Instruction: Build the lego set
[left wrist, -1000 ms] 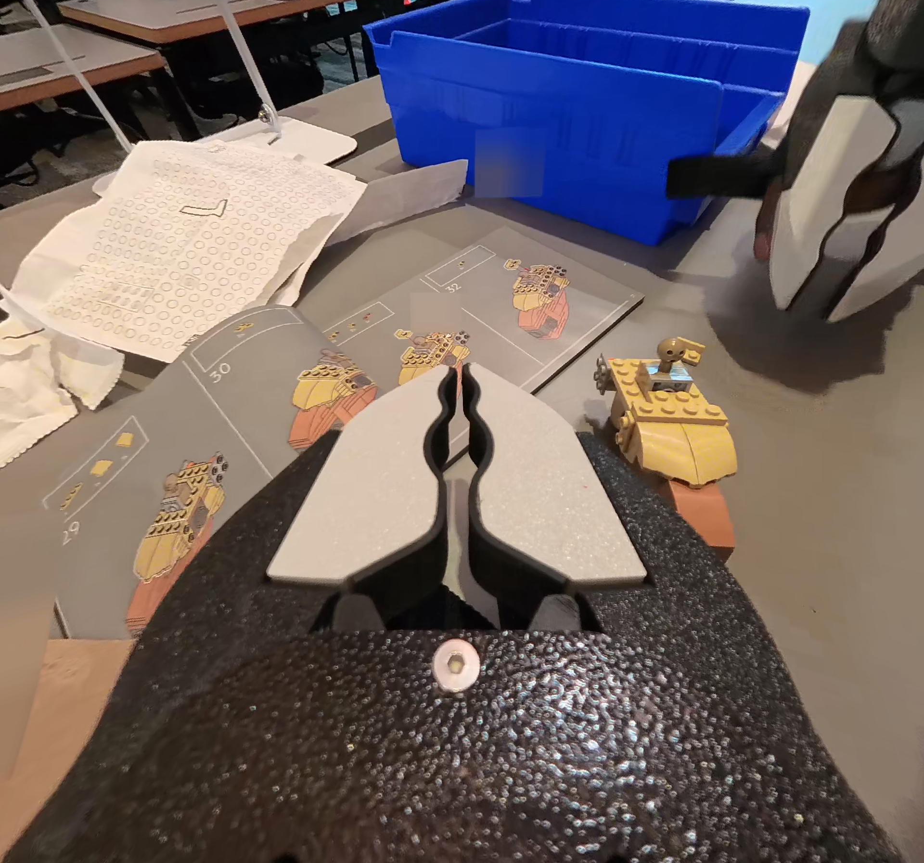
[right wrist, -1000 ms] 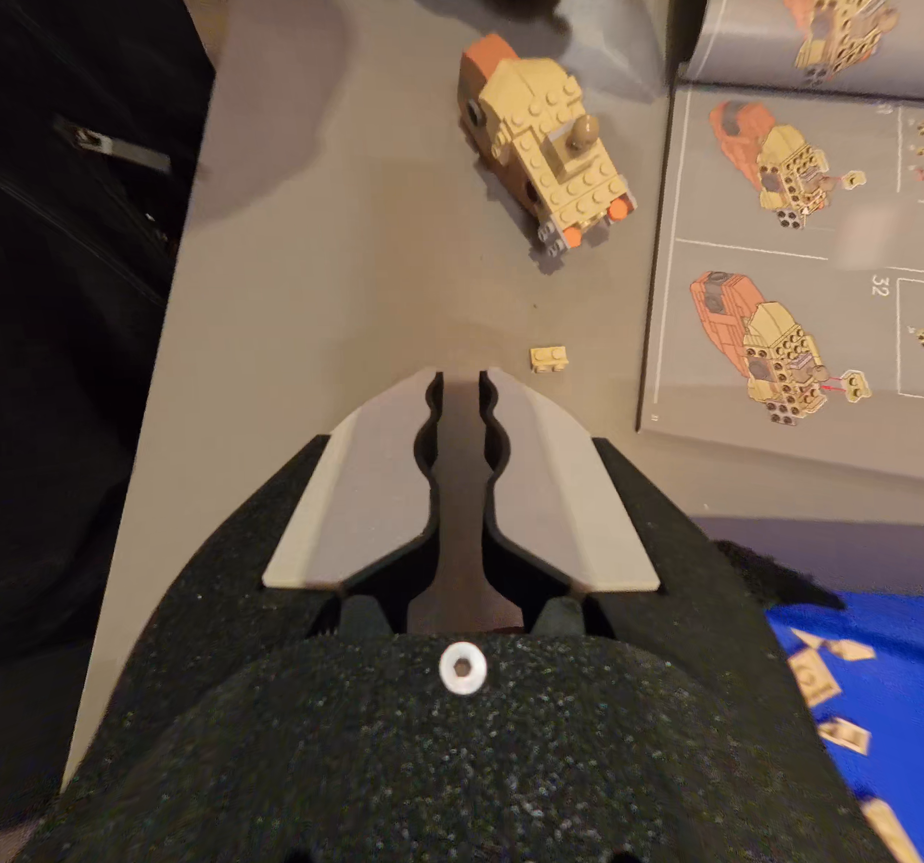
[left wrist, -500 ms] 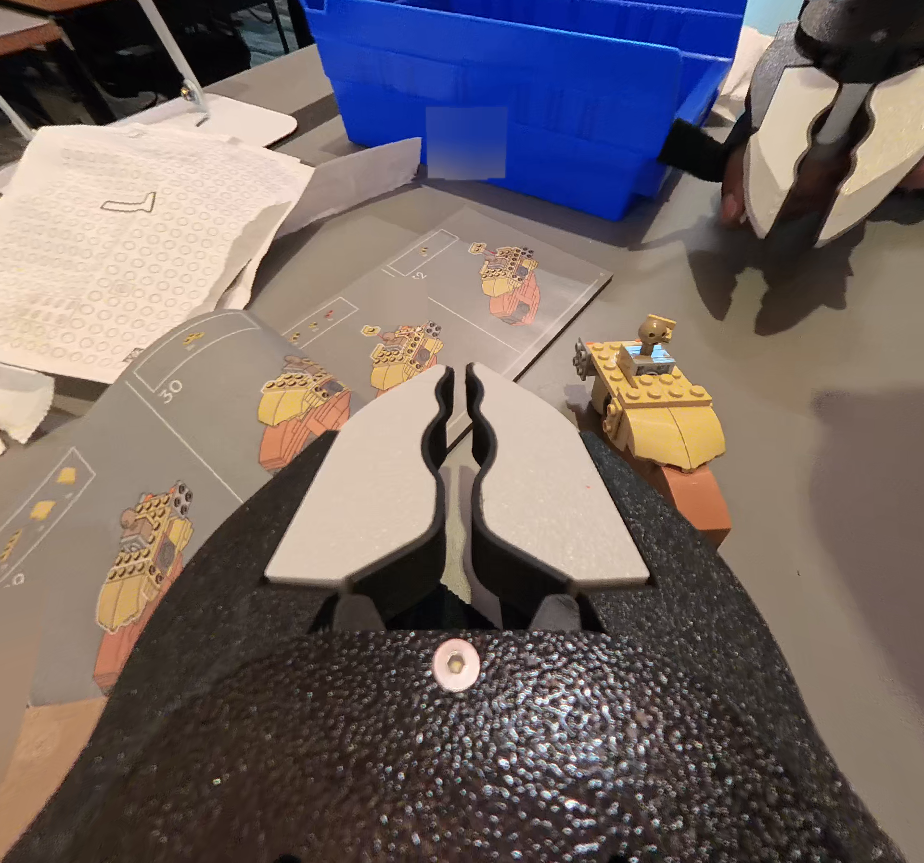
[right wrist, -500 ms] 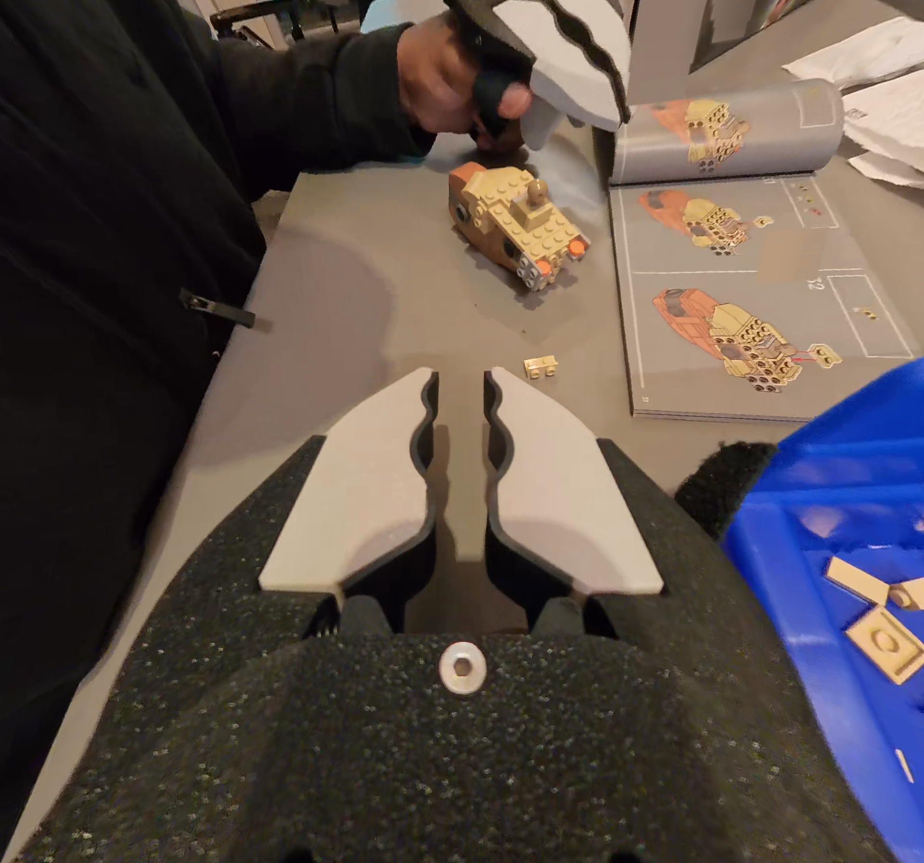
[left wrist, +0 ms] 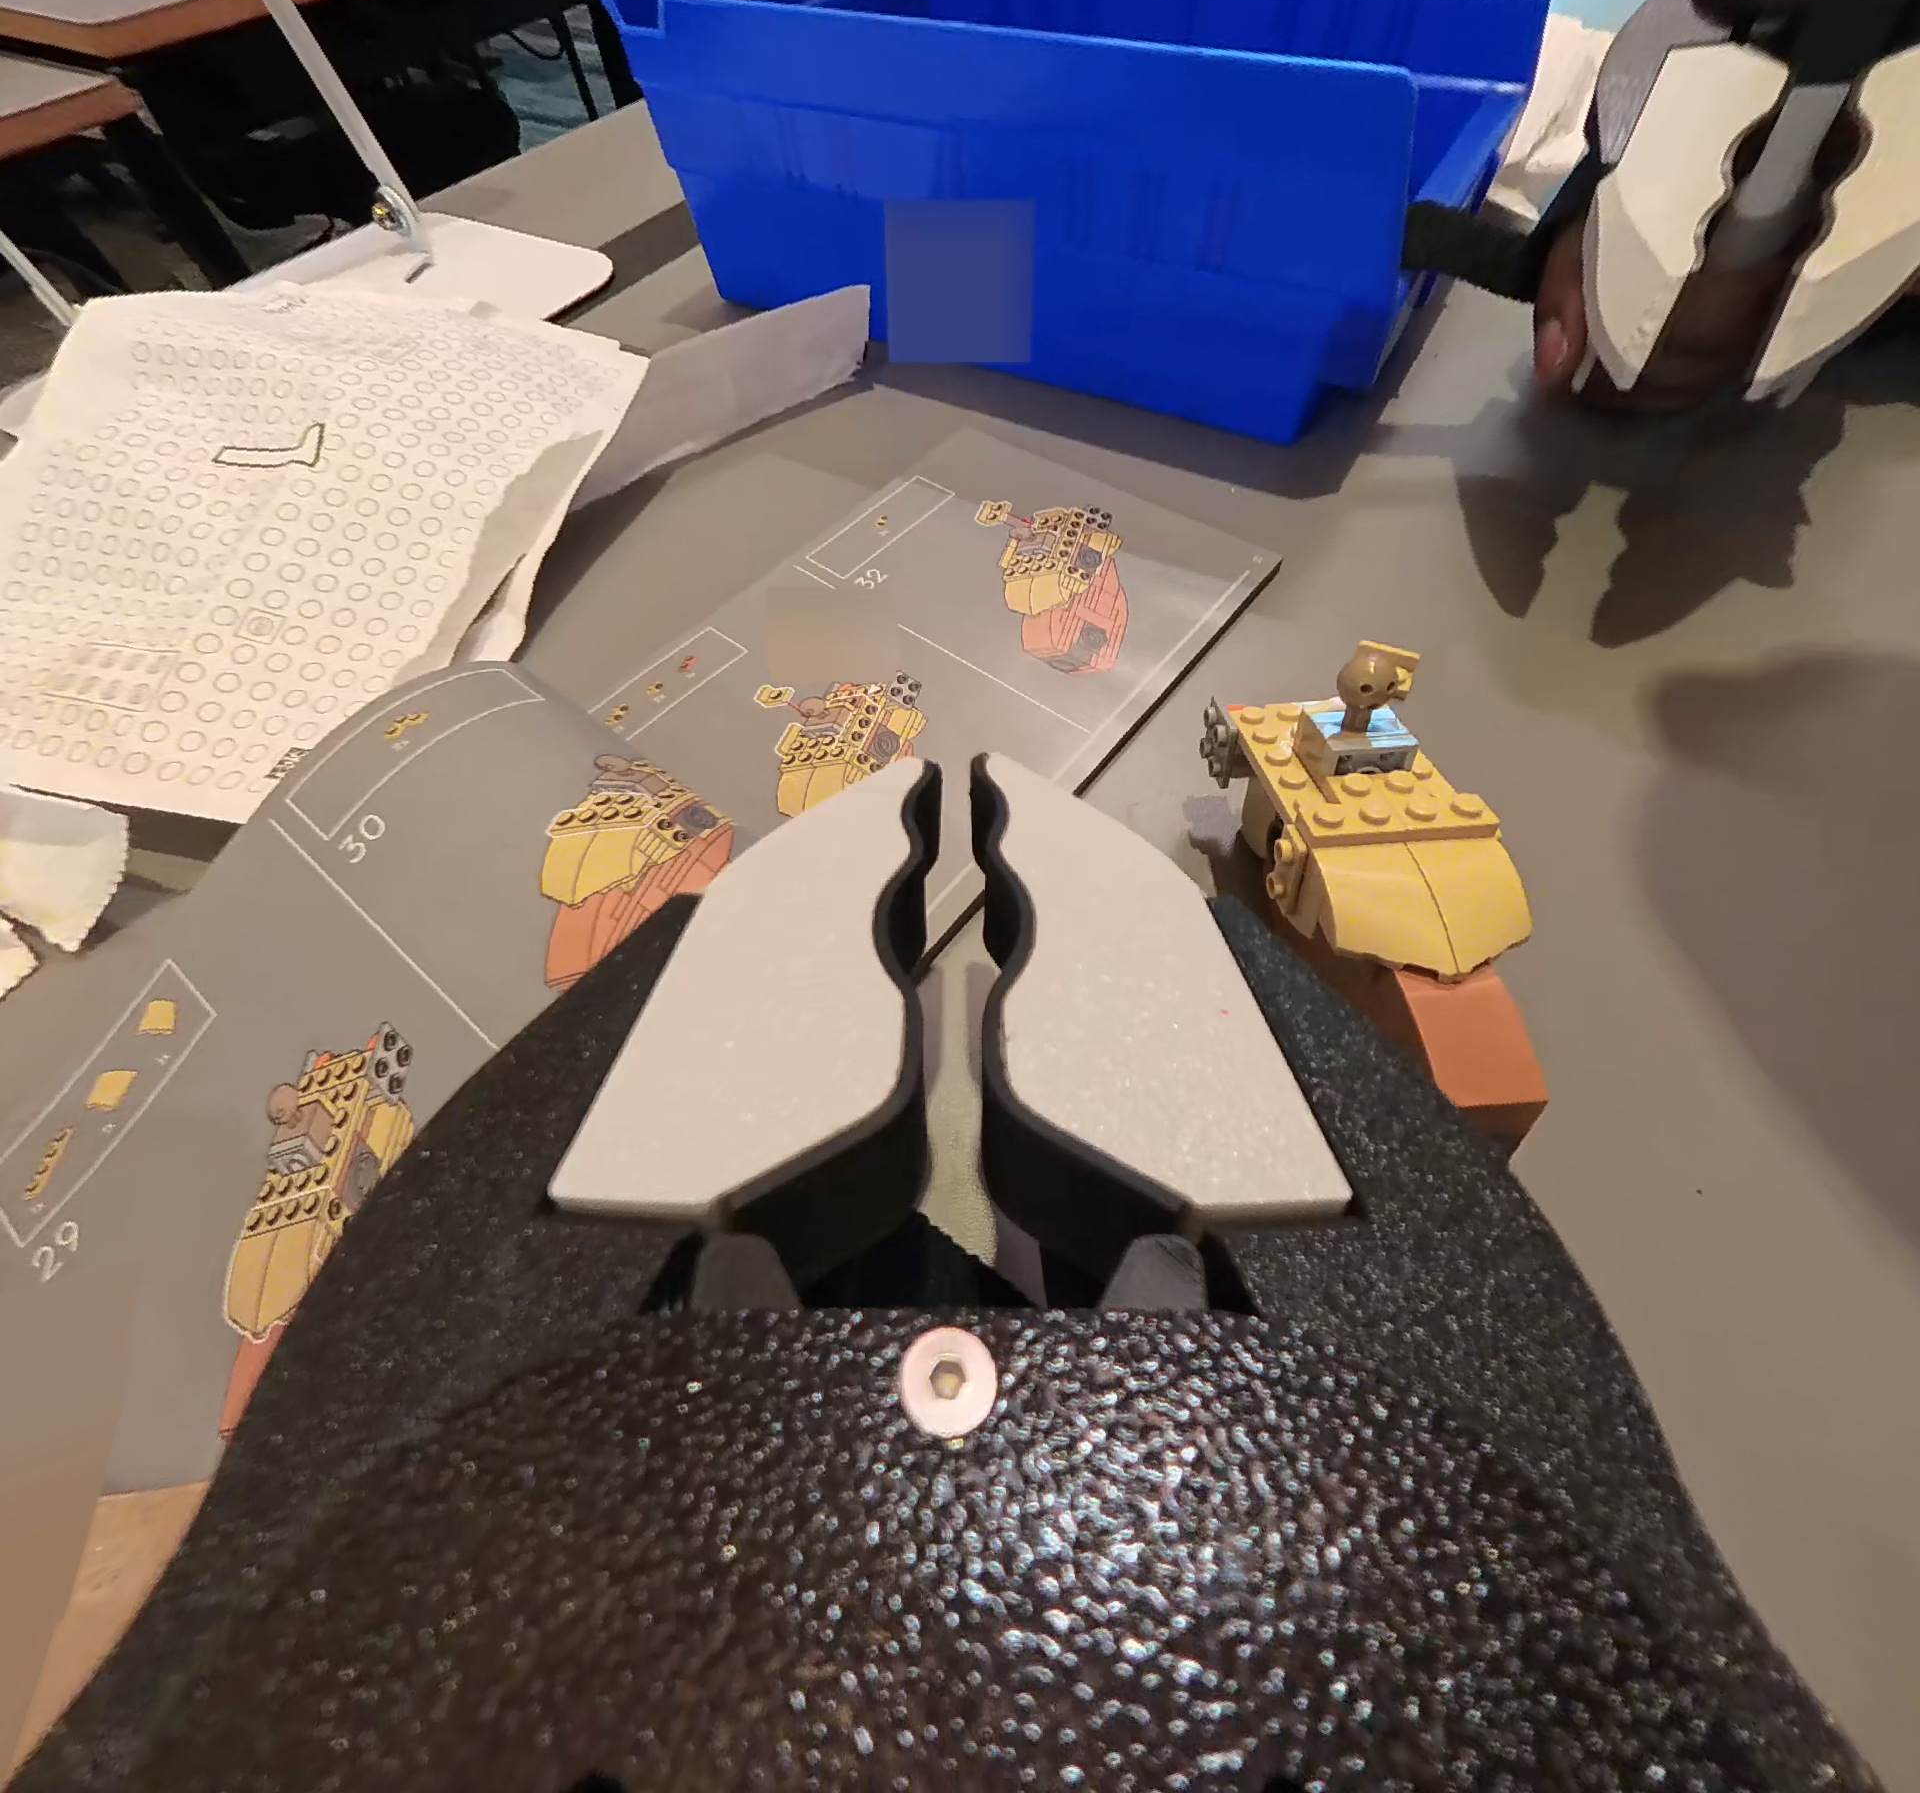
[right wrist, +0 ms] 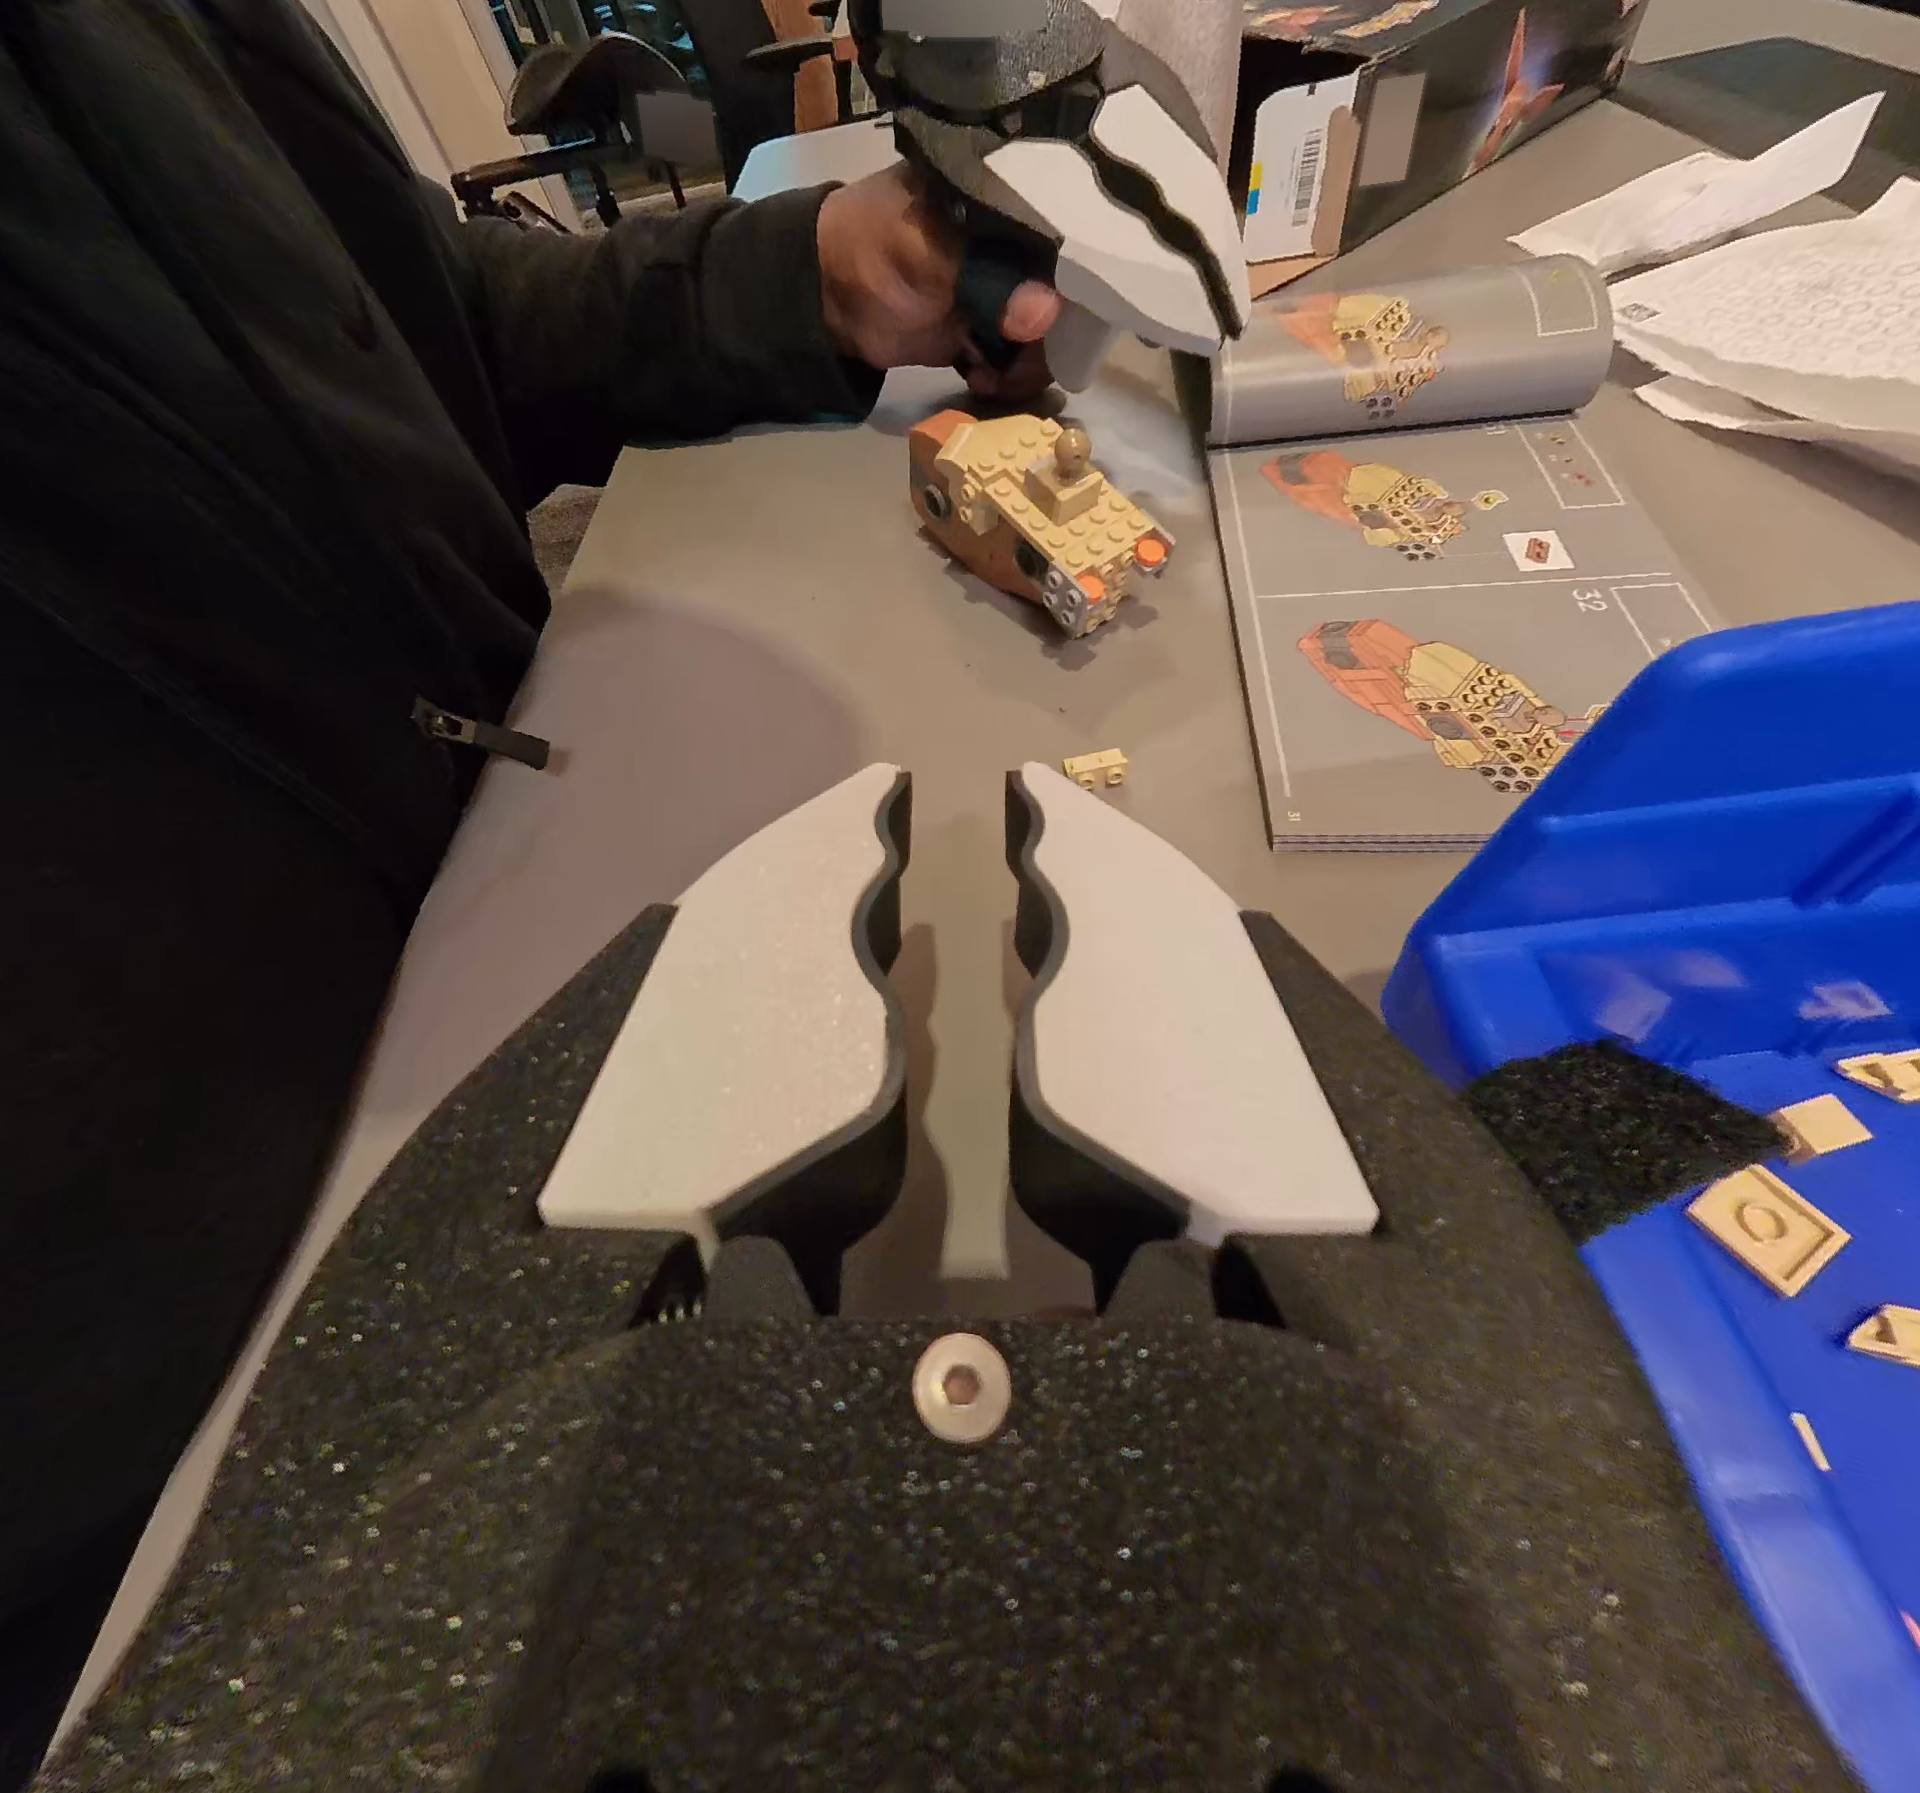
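Observation:
A partly built tan and brown lego model (left wrist: 1371, 839) stands on the grey table, just right of my left gripper (left wrist: 956, 777); it also shows in the right wrist view (right wrist: 1039, 517). My left gripper is shut with nothing in it and hovers over the open instruction booklet (left wrist: 935, 621). My right gripper (right wrist: 956, 782) is slightly open and empty, held above the table. A small loose tan piece (right wrist: 1096, 769) lies just ahead and right of its tips. The right gripper shows far right in the left wrist view (left wrist: 1683, 387). The left gripper shows above the model in the right wrist view (right wrist: 1210, 341).
A blue bin (left wrist: 1039, 185) stands behind the booklet; in the right wrist view the bin (right wrist: 1662, 912) holds several tan pieces (right wrist: 1766, 1224). White paper bags (left wrist: 260, 517) lie at the left. The set's box (right wrist: 1455, 29) stands at the far end. A person's black sleeve (right wrist: 260, 496) is at the table edge. The grippers' ends are close to 20 cm from one another.
My right gripper has lifted and tilted from looking down at the table to looking forward, drawing back beside the blue bin, and its jaws have widened a little. The left gripper has barely moved.

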`<act>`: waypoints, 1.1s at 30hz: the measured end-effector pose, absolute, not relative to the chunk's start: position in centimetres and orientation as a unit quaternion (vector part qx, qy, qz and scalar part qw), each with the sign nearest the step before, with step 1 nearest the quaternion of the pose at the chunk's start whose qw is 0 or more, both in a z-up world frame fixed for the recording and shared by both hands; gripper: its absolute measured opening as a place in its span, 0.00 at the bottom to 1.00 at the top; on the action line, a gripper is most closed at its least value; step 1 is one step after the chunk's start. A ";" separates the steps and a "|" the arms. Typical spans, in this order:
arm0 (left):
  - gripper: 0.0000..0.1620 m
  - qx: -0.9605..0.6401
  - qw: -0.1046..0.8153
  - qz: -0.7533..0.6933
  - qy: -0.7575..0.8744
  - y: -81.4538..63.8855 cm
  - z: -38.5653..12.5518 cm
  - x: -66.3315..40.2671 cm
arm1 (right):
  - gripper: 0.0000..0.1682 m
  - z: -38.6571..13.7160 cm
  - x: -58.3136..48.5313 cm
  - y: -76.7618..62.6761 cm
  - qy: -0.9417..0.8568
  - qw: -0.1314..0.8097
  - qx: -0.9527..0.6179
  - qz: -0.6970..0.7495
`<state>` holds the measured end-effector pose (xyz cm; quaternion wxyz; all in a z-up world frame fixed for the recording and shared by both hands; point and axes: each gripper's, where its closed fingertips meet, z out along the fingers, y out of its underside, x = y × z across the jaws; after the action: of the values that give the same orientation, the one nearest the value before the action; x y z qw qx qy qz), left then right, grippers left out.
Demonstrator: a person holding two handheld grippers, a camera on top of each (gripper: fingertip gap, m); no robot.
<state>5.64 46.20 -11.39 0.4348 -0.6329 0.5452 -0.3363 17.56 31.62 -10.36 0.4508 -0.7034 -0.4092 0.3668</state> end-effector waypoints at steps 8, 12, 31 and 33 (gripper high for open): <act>0.03 -0.636 0.433 -0.333 0.545 46.3 -11.5 5.7 | 0.10 -10.5 18.0 32.5 -0.384 0.458 -0.719 0.355; 0.03 -0.637 0.432 -0.329 0.547 46.3 -11.6 5.7 | 0.10 -10.4 18.2 33.0 -0.367 0.473 -0.726 0.339; 0.03 -0.625 0.456 -0.311 0.552 46.1 -11.3 5.6 | 0.05 -12.7 37.3 48.2 -0.652 0.093 -0.753 -0.006; 0.03 -0.625 0.455 -0.314 0.551 46.1 -11.3 5.6 | 0.05 -13.9 37.2 48.6 -0.654 0.083 -0.752 -0.010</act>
<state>5.56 46.08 -11.31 0.4549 -0.6251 0.5511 -0.3141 37.19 48.57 -13.87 0.0830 -0.7522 -0.6536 -0.0097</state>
